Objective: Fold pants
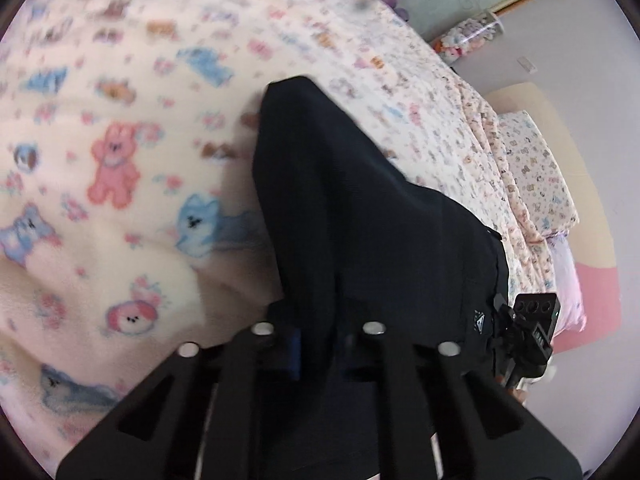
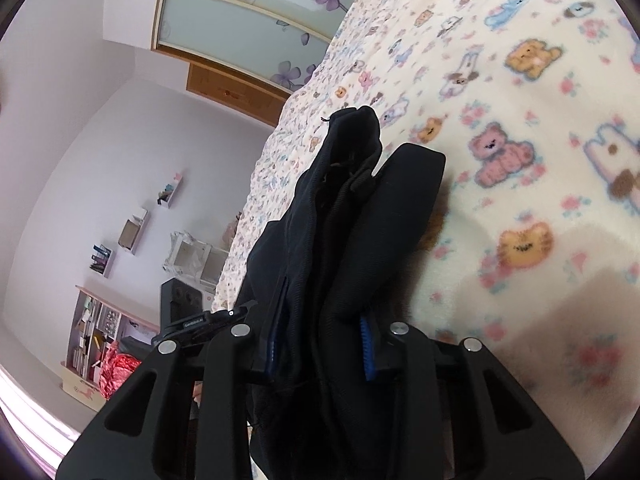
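The black pants (image 1: 360, 216) hang in the air above the bed, held by both grippers. My left gripper (image 1: 316, 344) is shut on the pants' fabric, which drapes over the fingers and hides the tips. The other gripper (image 1: 528, 336) shows at the right edge of the pants in the left wrist view. In the right wrist view my right gripper (image 2: 320, 344) is shut on bunched black pants (image 2: 340, 208); the blue pads (image 2: 366, 350) press the cloth. The left gripper (image 2: 200, 324) shows at the pants' left side.
The bed (image 1: 120, 160) wears a cream blanket with cartoon animals (image 2: 520, 160). A pillow (image 1: 536, 172) lies at the bed's far end. A wardrobe with flower-print doors (image 2: 248, 12), wall shelves (image 2: 132, 232) and a cluttered desk (image 2: 100, 332) stand beside the bed.
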The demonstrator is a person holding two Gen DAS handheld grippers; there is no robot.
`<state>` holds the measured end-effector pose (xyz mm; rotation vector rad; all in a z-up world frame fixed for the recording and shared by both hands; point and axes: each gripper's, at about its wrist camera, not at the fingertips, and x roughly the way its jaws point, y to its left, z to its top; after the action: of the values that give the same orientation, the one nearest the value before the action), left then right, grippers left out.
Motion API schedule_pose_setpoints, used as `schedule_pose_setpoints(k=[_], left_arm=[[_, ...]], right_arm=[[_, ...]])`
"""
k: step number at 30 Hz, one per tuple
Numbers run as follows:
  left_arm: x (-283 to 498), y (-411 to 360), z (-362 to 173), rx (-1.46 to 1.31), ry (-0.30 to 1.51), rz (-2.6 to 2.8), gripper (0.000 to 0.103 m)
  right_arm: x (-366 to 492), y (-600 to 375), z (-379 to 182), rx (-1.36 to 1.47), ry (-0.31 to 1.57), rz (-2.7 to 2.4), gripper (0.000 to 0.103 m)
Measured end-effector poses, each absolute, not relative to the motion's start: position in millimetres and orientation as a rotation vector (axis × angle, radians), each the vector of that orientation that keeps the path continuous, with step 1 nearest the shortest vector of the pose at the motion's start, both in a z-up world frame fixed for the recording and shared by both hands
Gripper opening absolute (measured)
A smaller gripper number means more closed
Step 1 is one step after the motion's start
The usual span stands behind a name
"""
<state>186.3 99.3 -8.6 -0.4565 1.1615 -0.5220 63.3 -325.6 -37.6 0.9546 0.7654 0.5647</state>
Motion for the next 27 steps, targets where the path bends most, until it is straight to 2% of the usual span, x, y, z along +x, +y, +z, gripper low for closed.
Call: schedule_pose_setpoints(k=[10, 16, 20, 24, 26, 27], left_arm=[[164, 79, 41, -0.503, 0.958, -0.601, 0.008], [166, 48, 58, -0.524, 0.841, -0.661, 0.008], [179, 38, 41, -0.558, 0.83, -0.634, 0.008], [197, 30, 0, -0.559, 0.919, -0.49, 0.009], [201, 35, -13, -0.594, 0.934, -0.478, 0.014], [202, 37, -18, -0.614, 0.944, -0.471, 0.021]], right_arm=[[59, -331, -20, 0.974, 0.676, 0.605, 0.031], [57, -363, -6, 1.035, 0.525, 0.59, 0.031], [64, -381, -7, 1.024, 0.504, 0.517, 0.031], [79, -384, -33, 0.998, 0.623, 0.348, 0.031], [80, -387, -42, 1.014, 0.656, 0.311, 0.031], [81, -386, -41, 1.008, 0.666, 0.304, 0.031]])
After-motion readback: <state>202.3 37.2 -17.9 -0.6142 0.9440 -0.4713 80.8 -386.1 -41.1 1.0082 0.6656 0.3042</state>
